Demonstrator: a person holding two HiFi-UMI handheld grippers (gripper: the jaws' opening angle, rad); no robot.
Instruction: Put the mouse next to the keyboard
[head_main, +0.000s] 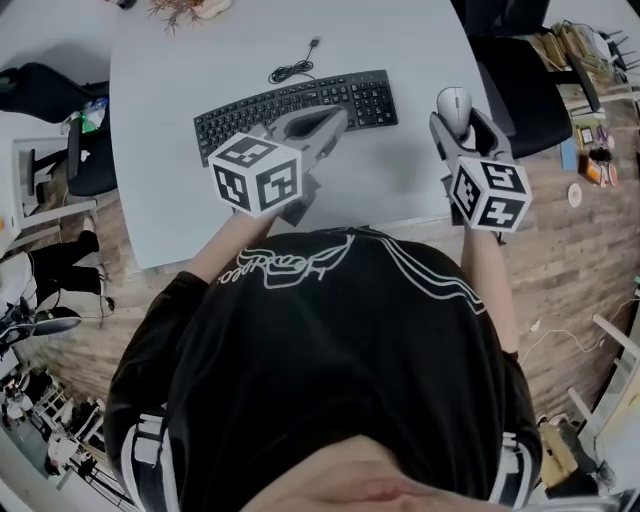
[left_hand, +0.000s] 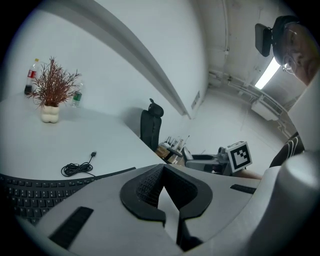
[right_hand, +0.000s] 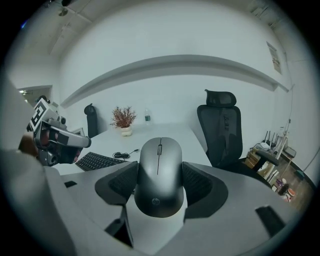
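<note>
A grey mouse (right_hand: 160, 165) sits between the pads of my right gripper (right_hand: 160, 184), which is shut on its sides. In the head view the mouse (head_main: 454, 103) and right gripper (head_main: 456, 122) are near the table's right edge, to the right of the black keyboard (head_main: 295, 108). I cannot tell whether the mouse touches the table. My left gripper (head_main: 333, 120) hovers at the keyboard's front edge. Its jaws are shut with nothing between them (left_hand: 161, 172). The keyboard (left_hand: 27, 192) lies left of them.
The keyboard's coiled cable (head_main: 292, 68) lies behind it on the white table (head_main: 170, 70). A potted dry plant (left_hand: 50, 95) and bottles (left_hand: 31, 77) stand at the far end. A black office chair (head_main: 520, 90) stands right of the table, beside cluttered shelving (head_main: 590, 110).
</note>
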